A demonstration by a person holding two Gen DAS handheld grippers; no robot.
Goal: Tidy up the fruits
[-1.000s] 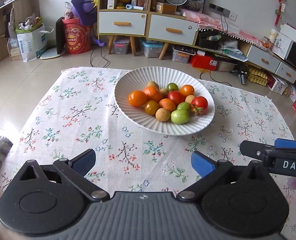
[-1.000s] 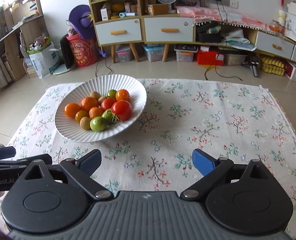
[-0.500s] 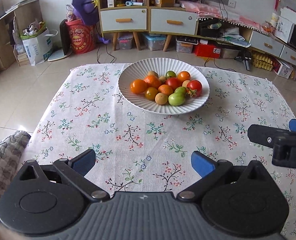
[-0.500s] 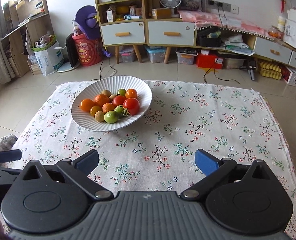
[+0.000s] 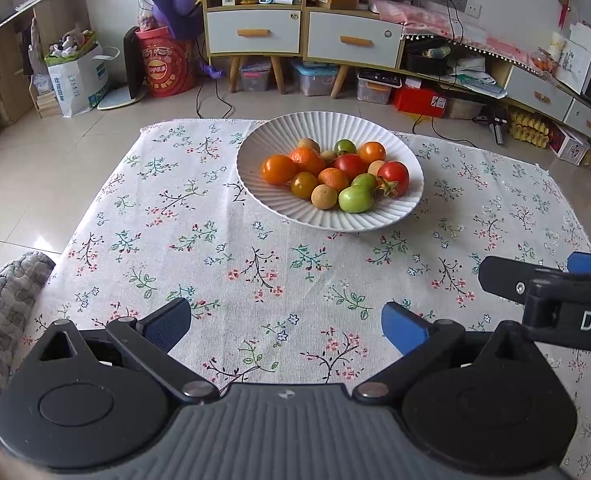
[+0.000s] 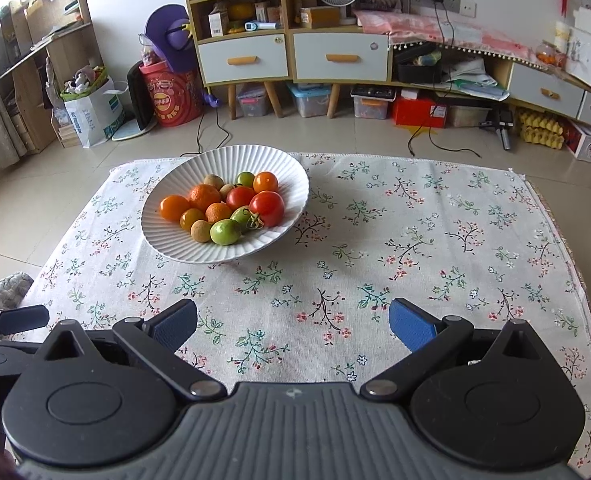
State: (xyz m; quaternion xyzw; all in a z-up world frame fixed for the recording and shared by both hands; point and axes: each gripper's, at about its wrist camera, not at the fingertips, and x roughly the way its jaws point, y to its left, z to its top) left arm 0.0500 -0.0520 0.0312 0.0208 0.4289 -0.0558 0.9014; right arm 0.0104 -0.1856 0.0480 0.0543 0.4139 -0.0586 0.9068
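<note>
1. Left gripper (image 5: 286,323) hovers over the near edge of the table, jaws spread wide, holding nothing.
2. Right gripper (image 6: 293,320) hangs beside it, likewise released and empty.
3. White ribbed bowl (image 5: 271,200) sits on the flowered tablecloth (image 5: 183,240) toward the far edge, left of the middle.
4. Fruits (image 5: 333,178) are piled inside it: orange, red, green and tan ones touching each other.

Bowl (image 5: 279,200): white, ribbed, matt. Tablecloth (image 5: 199,248): woven floral cloth. Tomatoes (image 5: 355,199): smooth, glossy. Floor (image 5: 27,176): shiny tiles.
</note>
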